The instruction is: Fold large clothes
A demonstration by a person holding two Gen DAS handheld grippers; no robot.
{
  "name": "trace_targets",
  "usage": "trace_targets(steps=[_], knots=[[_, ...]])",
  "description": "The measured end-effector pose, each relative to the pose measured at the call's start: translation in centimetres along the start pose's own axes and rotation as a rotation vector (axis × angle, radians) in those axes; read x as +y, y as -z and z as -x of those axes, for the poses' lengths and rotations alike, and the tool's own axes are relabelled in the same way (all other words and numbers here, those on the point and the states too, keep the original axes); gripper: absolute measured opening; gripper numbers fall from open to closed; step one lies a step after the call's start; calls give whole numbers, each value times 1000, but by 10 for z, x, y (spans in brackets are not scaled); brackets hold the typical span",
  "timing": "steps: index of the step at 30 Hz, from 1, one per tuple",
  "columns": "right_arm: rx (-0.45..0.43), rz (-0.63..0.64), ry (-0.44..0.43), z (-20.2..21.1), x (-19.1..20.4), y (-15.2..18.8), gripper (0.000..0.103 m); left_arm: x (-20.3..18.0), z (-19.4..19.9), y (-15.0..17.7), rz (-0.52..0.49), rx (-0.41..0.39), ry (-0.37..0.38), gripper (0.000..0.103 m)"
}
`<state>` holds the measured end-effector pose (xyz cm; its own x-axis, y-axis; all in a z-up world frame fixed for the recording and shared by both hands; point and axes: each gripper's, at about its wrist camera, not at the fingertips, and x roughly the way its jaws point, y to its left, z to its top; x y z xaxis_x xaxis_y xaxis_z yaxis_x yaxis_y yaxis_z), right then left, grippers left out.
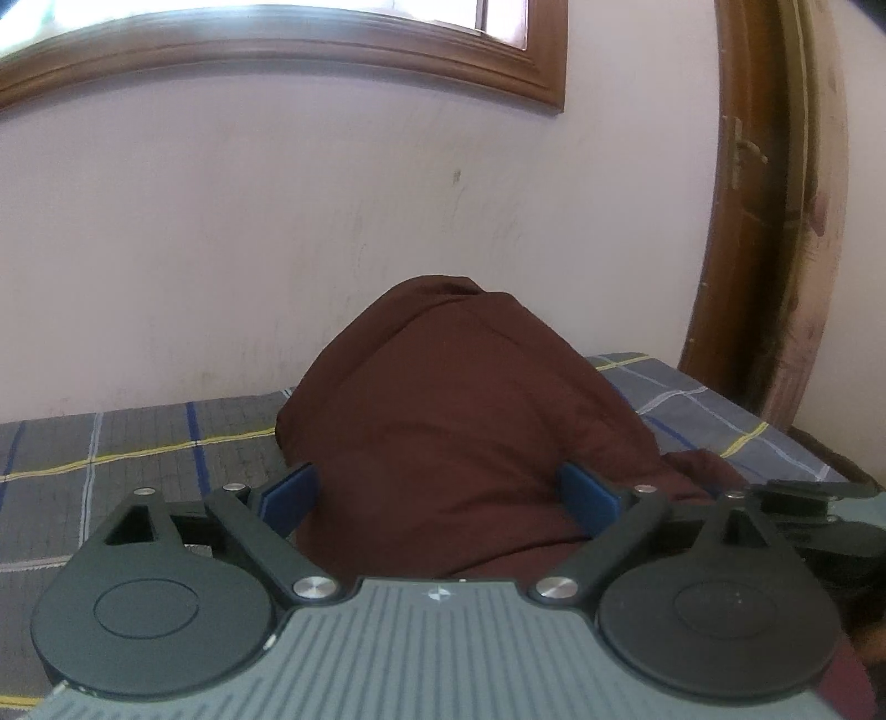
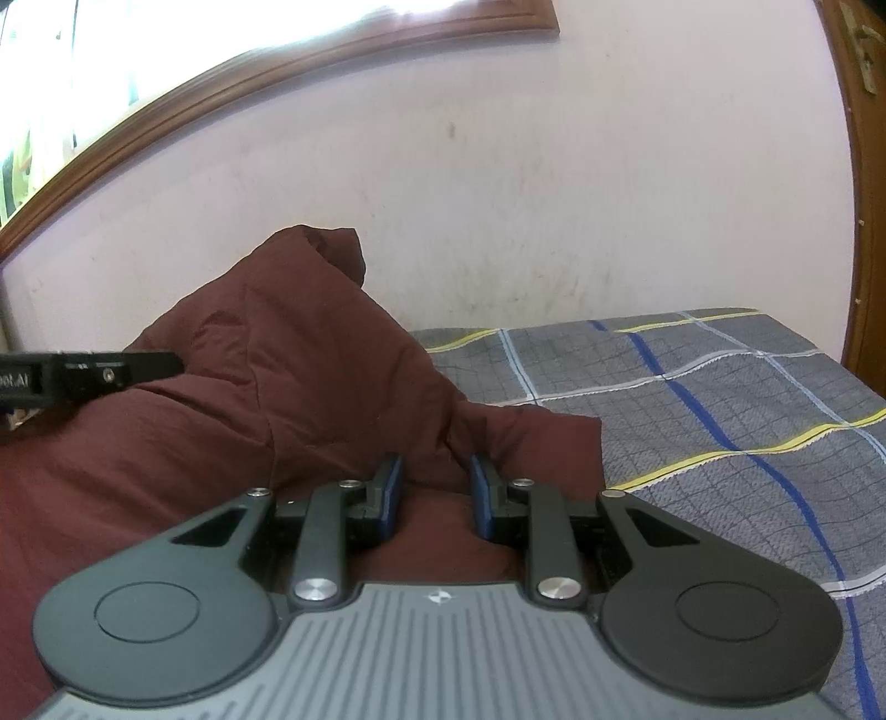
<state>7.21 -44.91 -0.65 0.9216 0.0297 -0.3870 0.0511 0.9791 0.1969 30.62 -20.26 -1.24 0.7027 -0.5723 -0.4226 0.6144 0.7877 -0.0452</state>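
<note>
A large dark maroon garment point(image 1: 443, 421) lies bunched in a mound on a bed with a grey checked sheet point(image 1: 138, 459). My left gripper point(image 1: 440, 493) has its jaws wide apart, with the cloth bulging between the blue pads point(image 1: 290, 490); they do not pinch it. In the right wrist view the garment point(image 2: 288, 365) fills the left half and rises to a peak. My right gripper point(image 2: 434, 487) is partly closed, its blue pads point(image 2: 392, 487) either side of a fold at the garment's right edge. The left gripper's black body point(image 2: 88, 376) shows at the left.
The grey checked sheet point(image 2: 720, 421) stretches to the right of the garment. A pale wall point(image 1: 277, 221) runs along the far side of the bed. A wooden window frame point(image 1: 332, 50) is above and a wooden door frame point(image 1: 775, 221) stands at the right.
</note>
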Motion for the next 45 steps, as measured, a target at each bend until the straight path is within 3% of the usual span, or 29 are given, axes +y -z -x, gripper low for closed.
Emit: trace_targets(steps=[8, 20, 21, 22, 24, 28, 33, 41, 43, 45], knots=[[12, -40, -37, -1, -6, 0, 24, 4, -6, 10, 50, -7, -12, 103], [-15, -86, -50, 15, -10, -7, 30, 0, -1, 8, 3, -32, -46, 103], [-21, -97, -52, 21, -10, -10, 41, 0, 0, 8, -2, -34, -50, 103], [-35, -110, -56, 29, -11, -11, 68, -1, 1, 9, -5, -36, -53, 103], [-79, -134, -58, 53, -12, -11, 103, -1, 1, 8, -5, -38, -57, 103], [-92, -231, -57, 94, -28, 3, 103, -1, 1, 9, 9, -41, -56, 103], [-27, -363, -98, 115, -53, 23, 103, -2, 2, 9, 9, -45, -59, 103], [99, -389, -207, 84, -61, 39, 103, -2, 3, 9, 13, -50, -66, 103], [155, -445, -254, 65, -70, 42, 103, -2, 3, 9, 16, -51, -70, 103], [159, -521, -292, 54, -79, 44, 103, -3, 3, 9, 23, -51, -74, 103]])
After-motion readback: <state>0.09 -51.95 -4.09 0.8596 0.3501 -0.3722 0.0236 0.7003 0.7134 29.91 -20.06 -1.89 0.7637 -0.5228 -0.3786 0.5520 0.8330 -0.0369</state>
